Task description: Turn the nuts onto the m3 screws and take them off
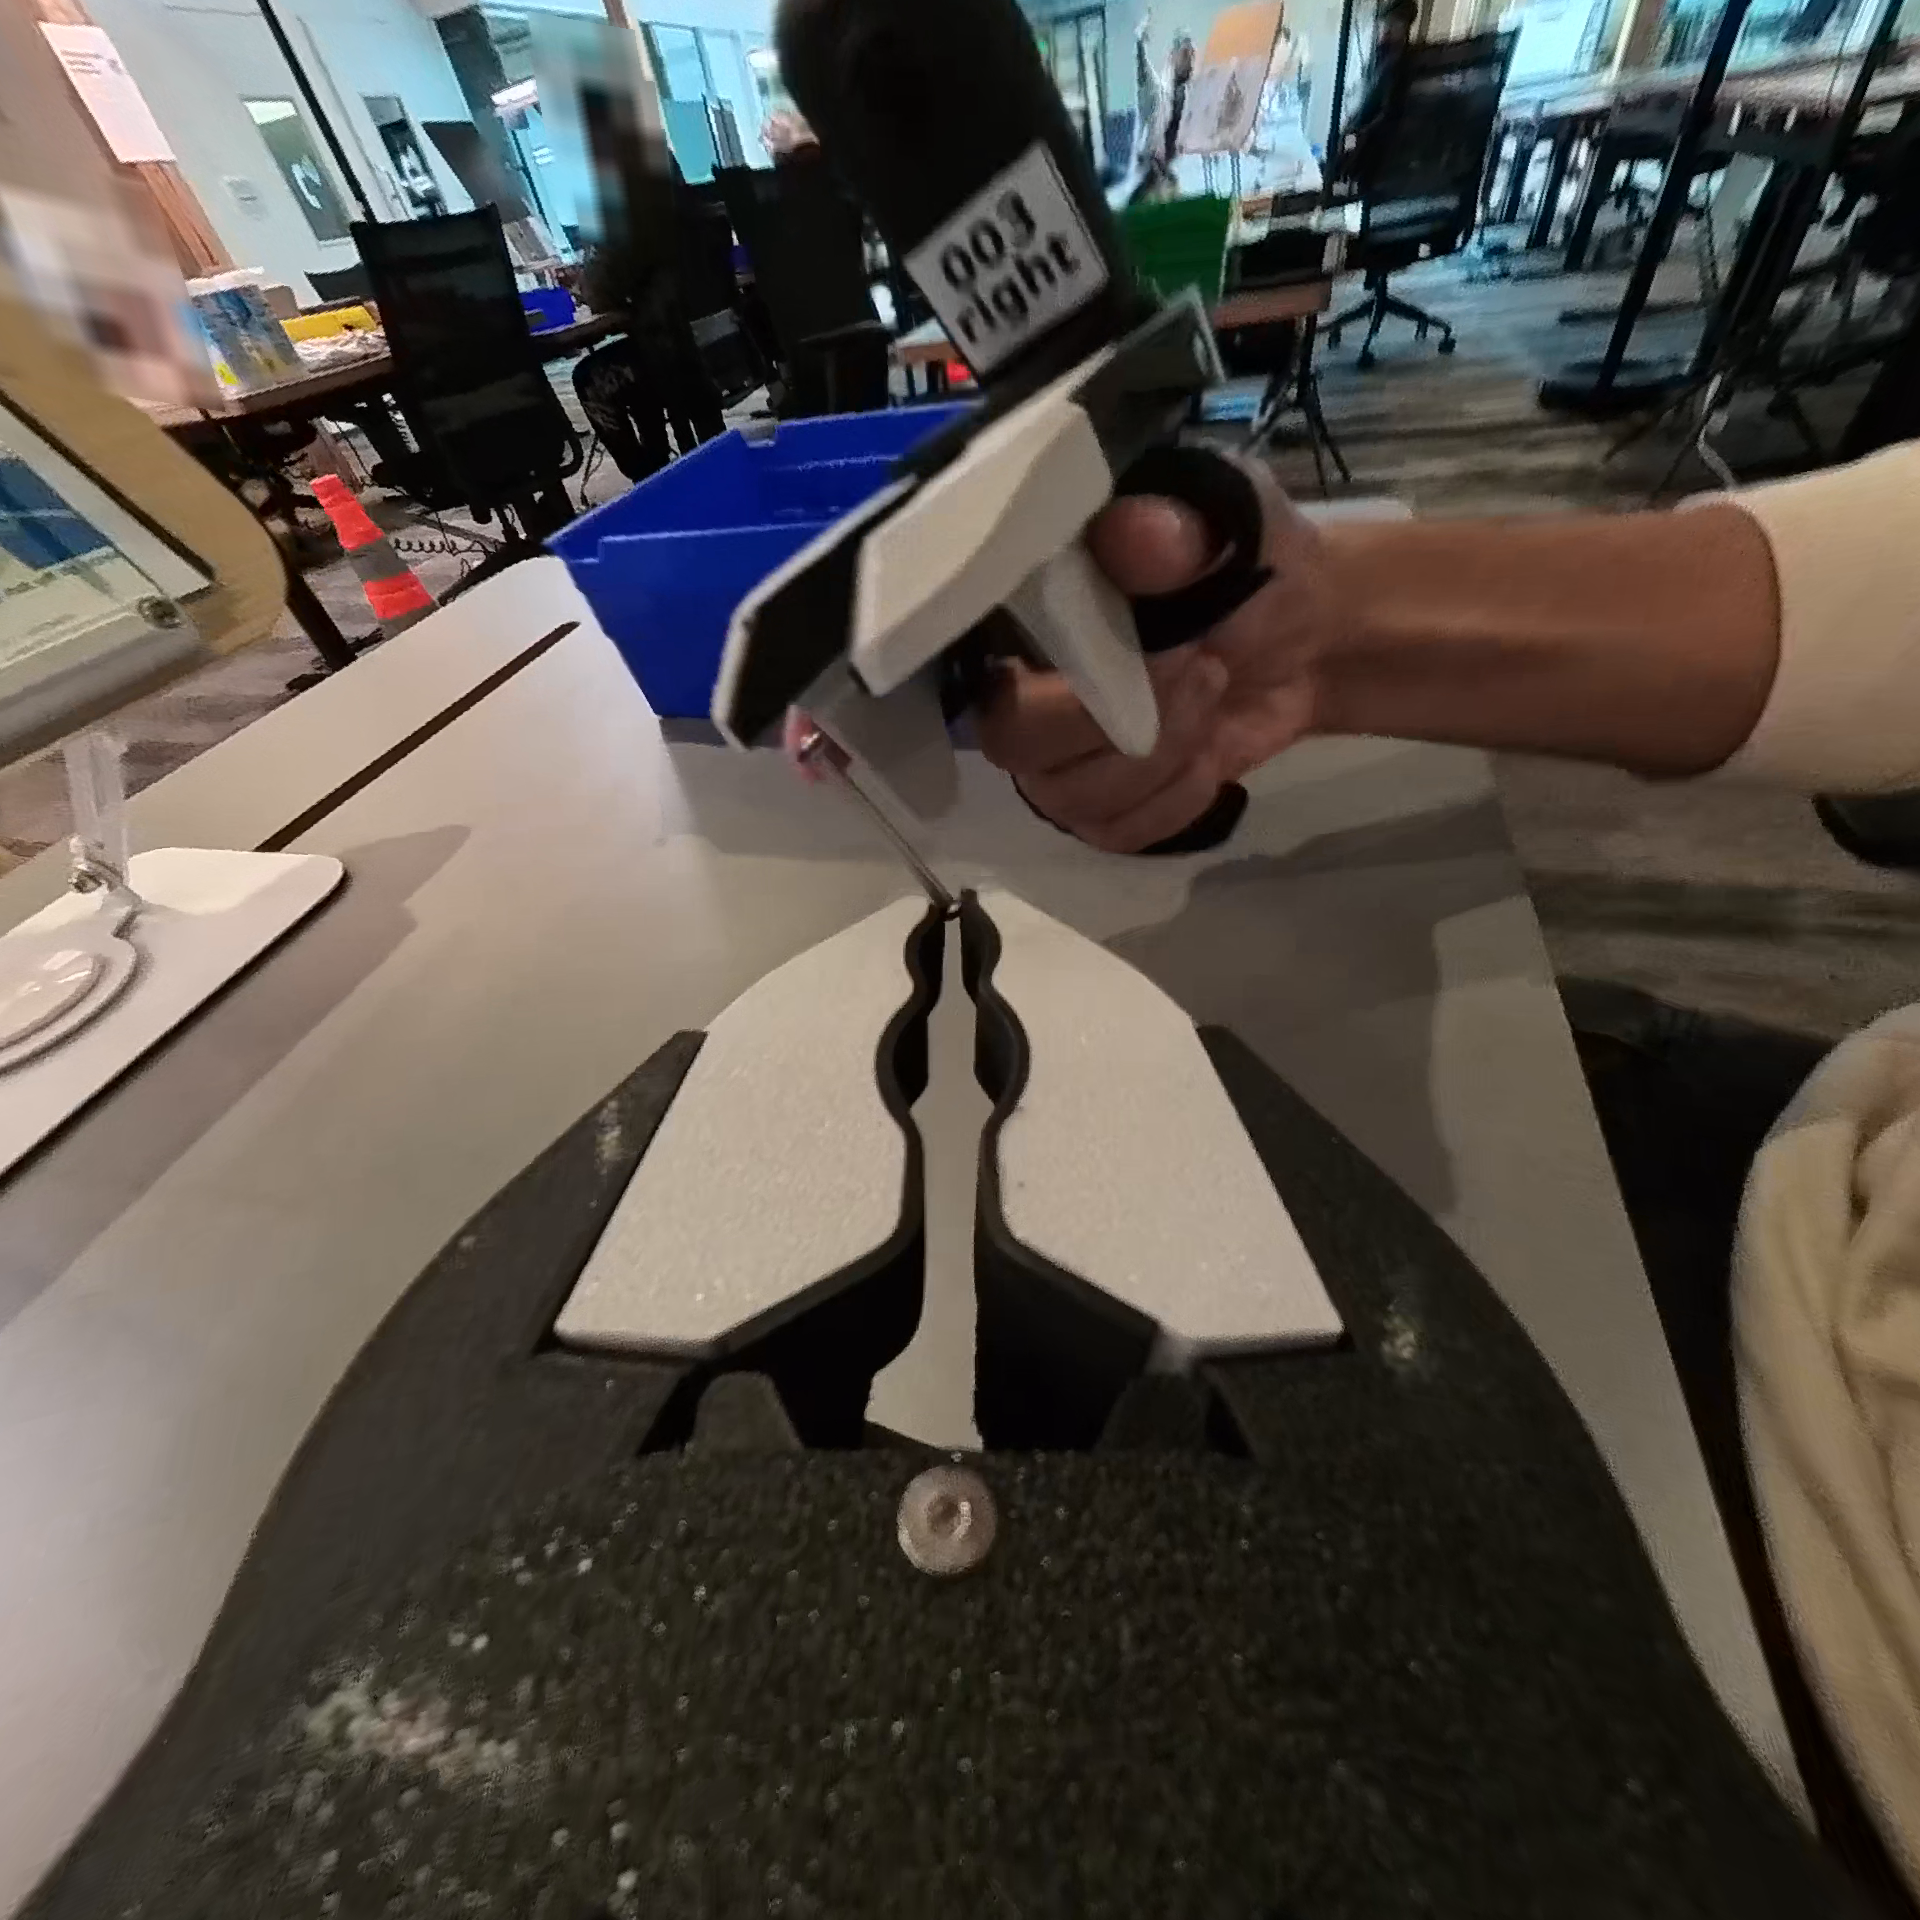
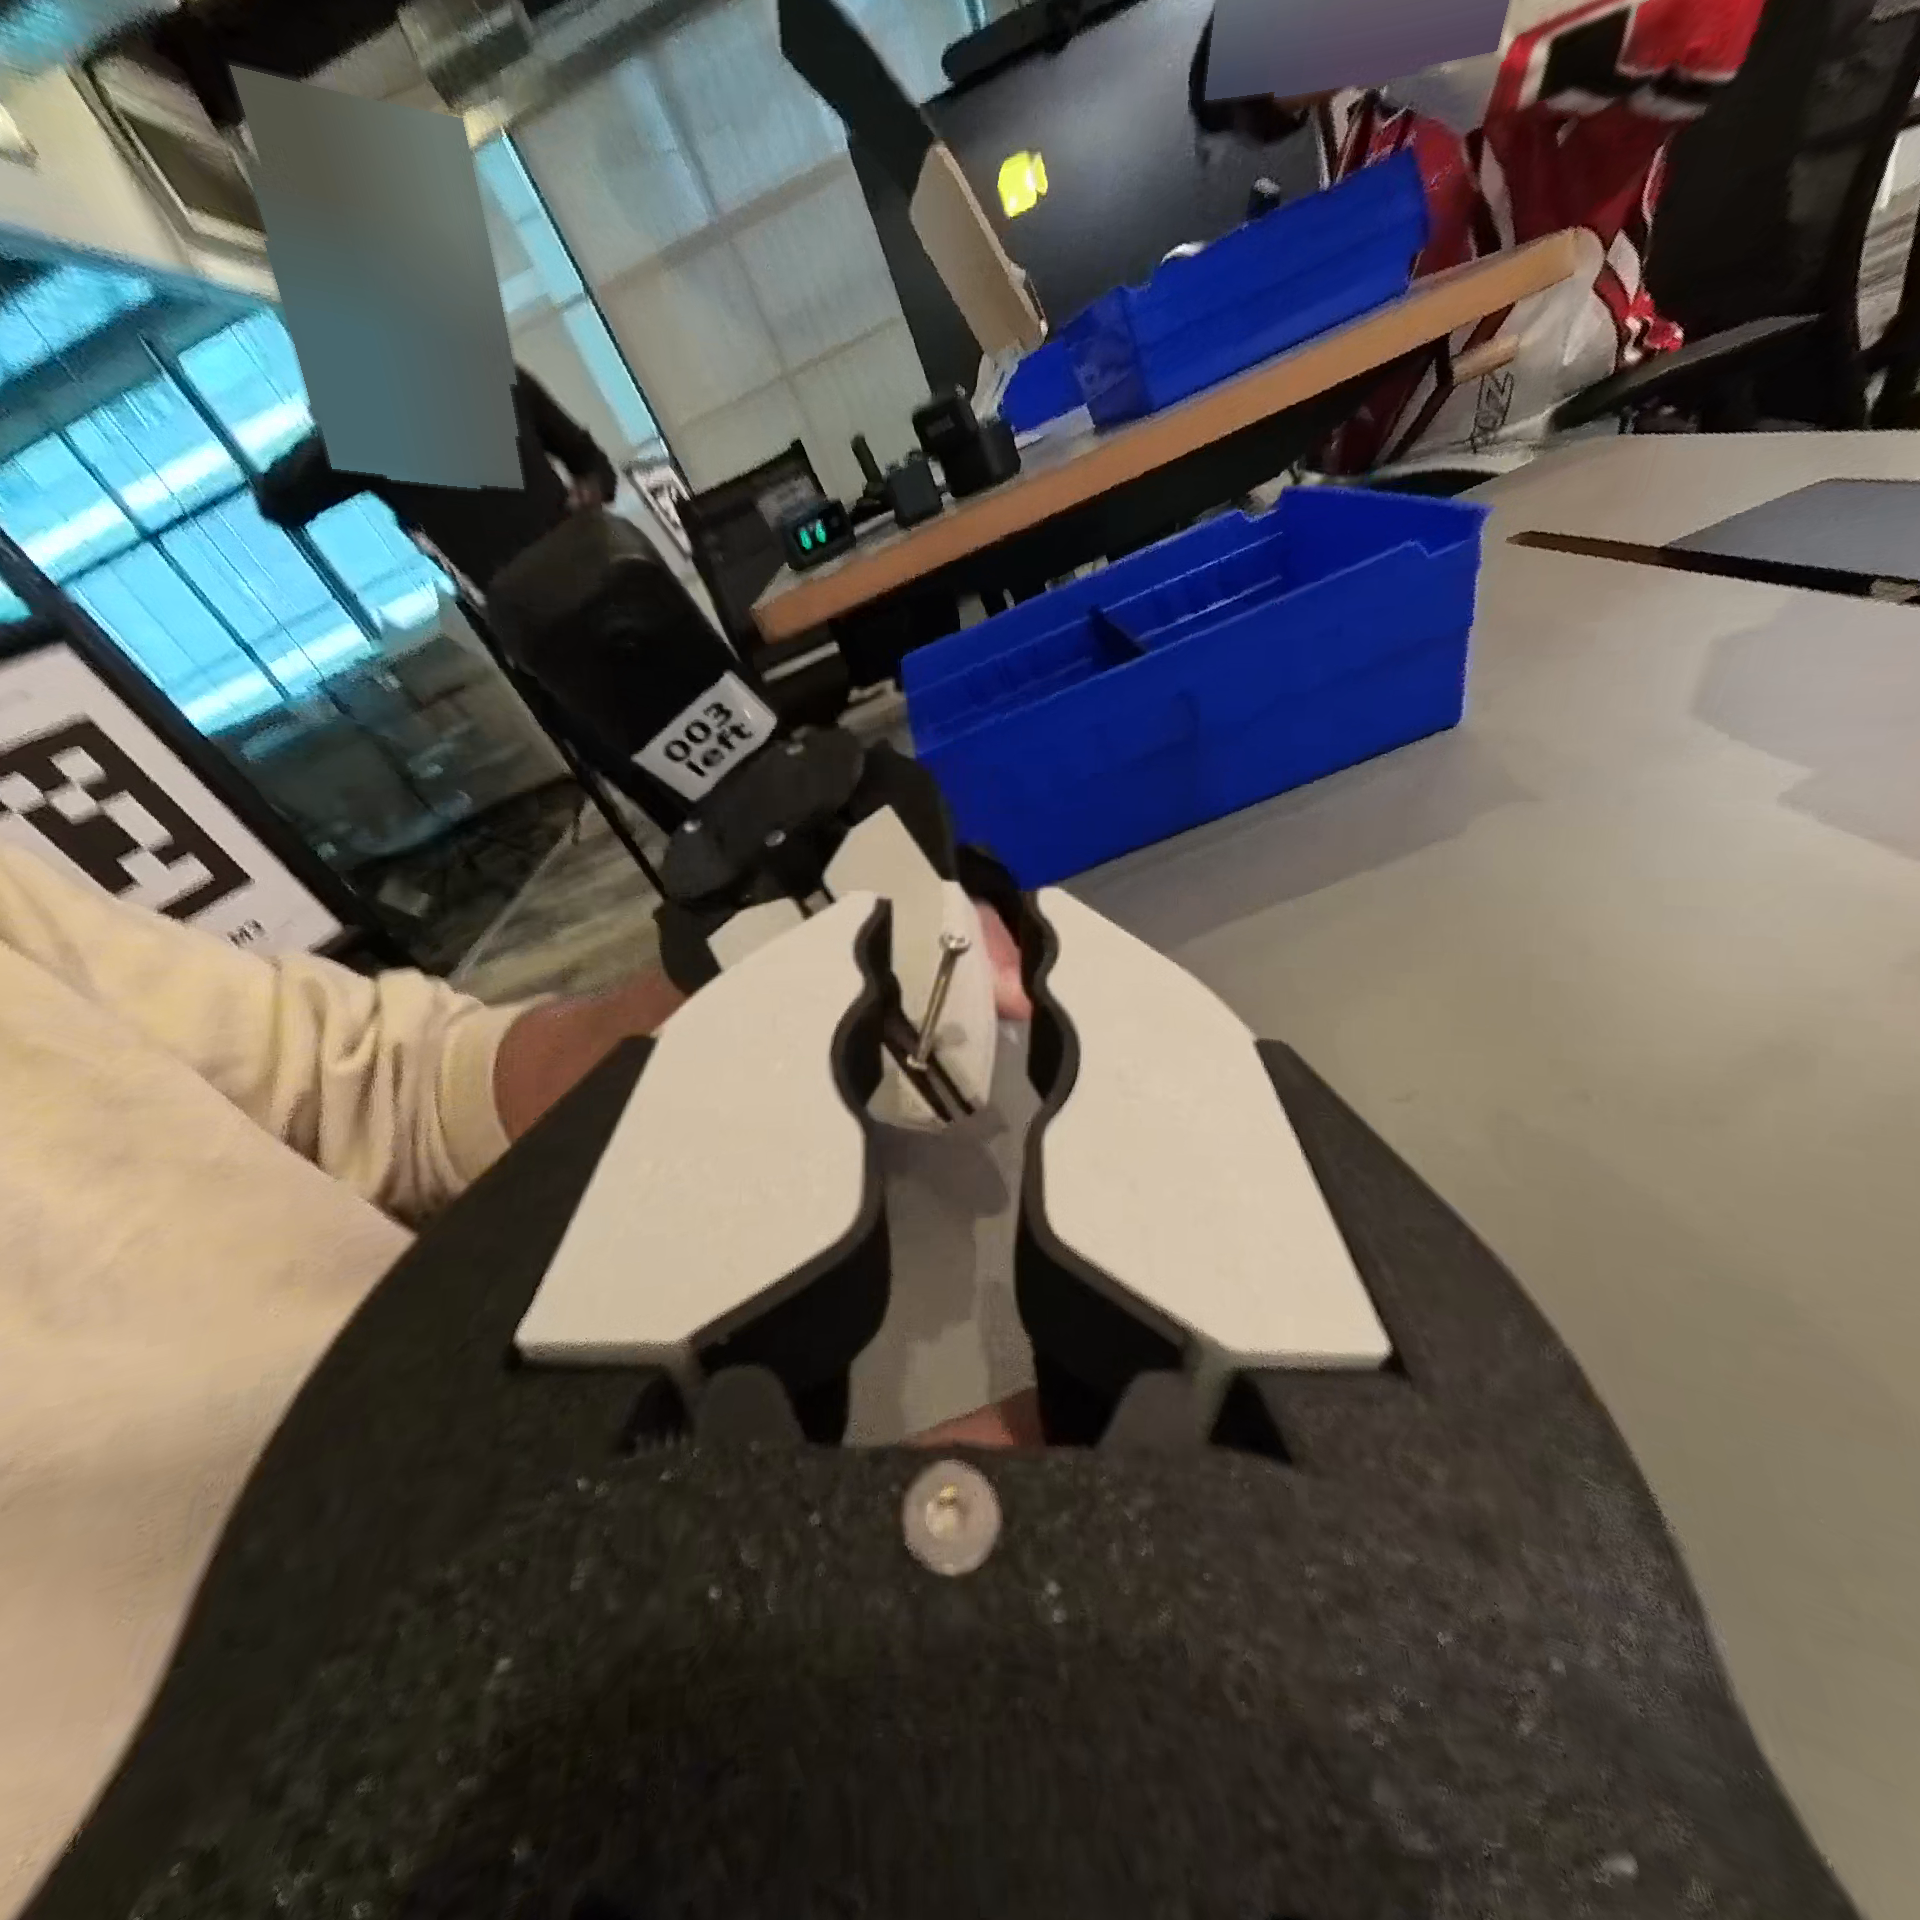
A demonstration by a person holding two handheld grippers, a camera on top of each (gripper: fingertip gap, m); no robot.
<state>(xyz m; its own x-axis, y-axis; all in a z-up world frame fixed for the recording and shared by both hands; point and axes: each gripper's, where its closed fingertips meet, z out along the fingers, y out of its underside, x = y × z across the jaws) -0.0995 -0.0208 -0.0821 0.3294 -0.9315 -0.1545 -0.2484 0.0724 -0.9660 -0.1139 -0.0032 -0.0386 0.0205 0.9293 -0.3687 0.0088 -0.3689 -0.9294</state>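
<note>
A grey table point(image 1: 499, 997) fills centre frame. The left gripper point(image 1: 954, 914) is clamped on the screw's point(image 1: 888, 821) lower tip. The right gripper point(image 2: 961, 940) stands apart around its head.

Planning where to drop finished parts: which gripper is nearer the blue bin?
Right, it seems. The right gripper hangs just in front of the blue bin. The left gripper sits farther back across the table, holding the screw.

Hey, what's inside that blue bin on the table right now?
The blue bin shows divider walls making compartments; the visible upper parts look empty. Its front wall hides the floor, so small nuts or screws could lie there unseen.
</note>
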